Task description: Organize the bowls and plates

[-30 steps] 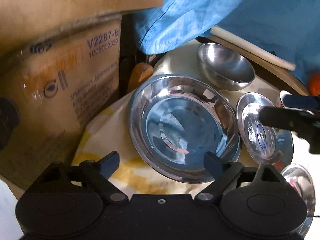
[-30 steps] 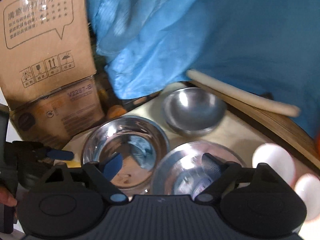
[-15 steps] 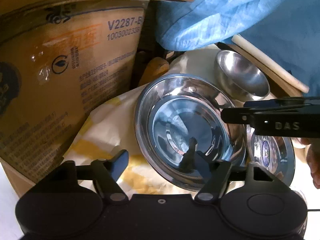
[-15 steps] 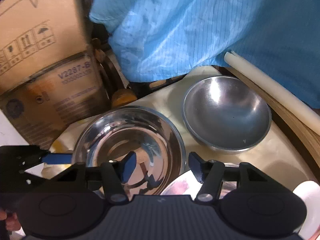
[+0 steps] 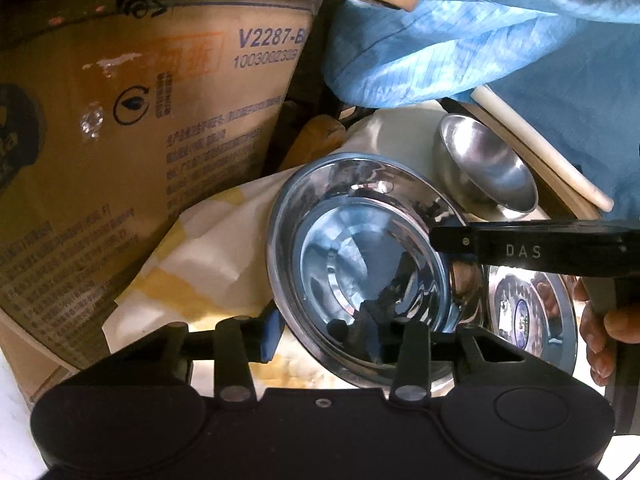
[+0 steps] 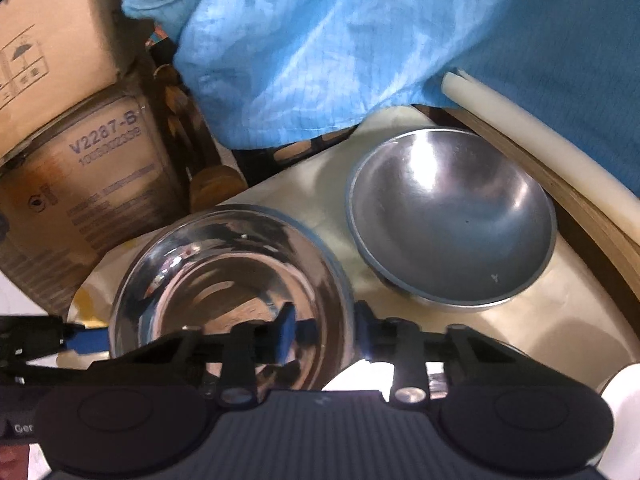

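Both claws, left (image 5: pixel 326 330) and right (image 6: pixel 324 330), have been closing astride the large shiny steel dish's (image 5: pixel 360 248) rim; clamping unconfirmed. Grey round steel bowl (image 6: pixel 452 216), upper right, remains unstacked

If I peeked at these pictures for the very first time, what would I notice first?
Probably the big shiny metal dish in the middle, with the left gripper and right gripper each straddling its rim on opposite sides. Behind it sits a duller round bowl on the cream cloth, under a big blue fabric.
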Motion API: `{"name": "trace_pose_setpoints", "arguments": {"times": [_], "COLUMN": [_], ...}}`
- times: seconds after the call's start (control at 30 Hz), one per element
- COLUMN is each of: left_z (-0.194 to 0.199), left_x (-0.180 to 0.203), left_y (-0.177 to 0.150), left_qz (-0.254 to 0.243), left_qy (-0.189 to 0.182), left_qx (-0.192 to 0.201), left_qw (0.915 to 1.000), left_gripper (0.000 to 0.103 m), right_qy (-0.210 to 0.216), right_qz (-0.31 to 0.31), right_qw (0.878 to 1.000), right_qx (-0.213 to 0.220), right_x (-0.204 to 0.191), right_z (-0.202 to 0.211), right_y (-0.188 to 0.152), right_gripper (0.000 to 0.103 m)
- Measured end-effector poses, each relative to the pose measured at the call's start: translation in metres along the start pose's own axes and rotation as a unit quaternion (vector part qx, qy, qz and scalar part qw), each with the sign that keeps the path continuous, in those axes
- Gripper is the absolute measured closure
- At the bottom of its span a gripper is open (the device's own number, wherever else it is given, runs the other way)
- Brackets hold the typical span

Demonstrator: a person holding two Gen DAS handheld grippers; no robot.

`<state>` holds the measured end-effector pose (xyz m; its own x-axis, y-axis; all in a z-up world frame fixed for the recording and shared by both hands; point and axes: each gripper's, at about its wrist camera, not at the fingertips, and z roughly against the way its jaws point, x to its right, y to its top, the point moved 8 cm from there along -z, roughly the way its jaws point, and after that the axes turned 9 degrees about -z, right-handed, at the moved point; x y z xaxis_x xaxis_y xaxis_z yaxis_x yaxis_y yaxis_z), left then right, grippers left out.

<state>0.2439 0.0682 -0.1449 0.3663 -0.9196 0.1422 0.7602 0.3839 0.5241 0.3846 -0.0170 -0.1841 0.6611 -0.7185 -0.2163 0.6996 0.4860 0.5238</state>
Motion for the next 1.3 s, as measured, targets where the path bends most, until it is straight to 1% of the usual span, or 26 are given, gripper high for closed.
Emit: {"name": "trace_pose_setpoints", "arguments": {"times": [0.03,0.07,0.1,0.13,0.2,0.37,0.53,0.73,0.8,0.93,1.1,1.2,1.3], "left_z": [0.000,0.001,0.002,0.003,0.005,0.013,0.020,0.029,0.030,0.035,0.039,0.039,0.040], "left_x": [-0.001,-0.003,-0.005,-0.008,-0.012,-0.020,-0.024,-0.020,-0.018,-0.006,0.018,0.038,0.064], "left_y": [0.000,0.000,-0.001,-0.001,-0.003,-0.005,-0.005,-0.005,-0.005,-0.003,0.001,0.001,-0.003], "left_qz": [0.002,0.007,0.012,0.018,0.025,0.041,0.051,0.048,0.046,0.023,-0.020,-0.058,-0.101], "left_qy": [0.003,0.005,0.007,0.007,0.005,0.004,0.003,-0.013,-0.024,-0.044,-0.084,-0.116,-0.149], "left_qx": [0.001,0.002,0.002,0.003,0.003,0.014,0.026,0.033,0.034,0.040,0.043,0.041,0.036], "left_qw": [1.0000,1.0000,0.9999,0.9998,0.9997,0.9990,0.9984,0.9982,0.9981,0.9980,0.9953,0.9907,0.9830], "left_gripper": [0.066,0.071,0.077,0.079,0.083,0.084,0.084,0.084,0.084,0.084,0.084,0.084,0.084], "right_qy": [-0.003,-0.005,-0.005,-0.005,0.000,0.008,0.010,-0.001,-0.007,-0.019,-0.039,-0.055,-0.079], "right_qz": [-0.004,-0.008,-0.013,-0.018,-0.027,-0.027,-0.025,-0.033,-0.040,-0.060,-0.116,-0.160,-0.201], "right_qw": [1.000,1.000,1.000,1.000,1.000,1.000,0.999,0.998,0.998,0.996,0.988,0.979,0.968], "right_qx": [0.002,0.002,0.003,0.004,0.005,0.012,0.029,0.045,0.047,0.065,0.093,0.113,0.131], "right_x": [0.002,0.004,0.006,0.008,0.010,0.005,-0.004,-0.006,-0.003,0.006,0.030,0.045,0.058], "right_z": [0.001,0.002,0.005,0.008,0.010,0.019,0.030,0.050,0.059,0.084,0.121,0.147,0.168], "right_y": [0.000,0.000,-0.001,-0.002,-0.001,0.001,0.003,0.005,0.003,-0.012,-0.044,-0.070,-0.100], "right_gripper": [0.081,0.084,0.086,0.088,0.089,0.090,0.091,0.094,0.094,0.094,0.094,0.094,0.094]}}
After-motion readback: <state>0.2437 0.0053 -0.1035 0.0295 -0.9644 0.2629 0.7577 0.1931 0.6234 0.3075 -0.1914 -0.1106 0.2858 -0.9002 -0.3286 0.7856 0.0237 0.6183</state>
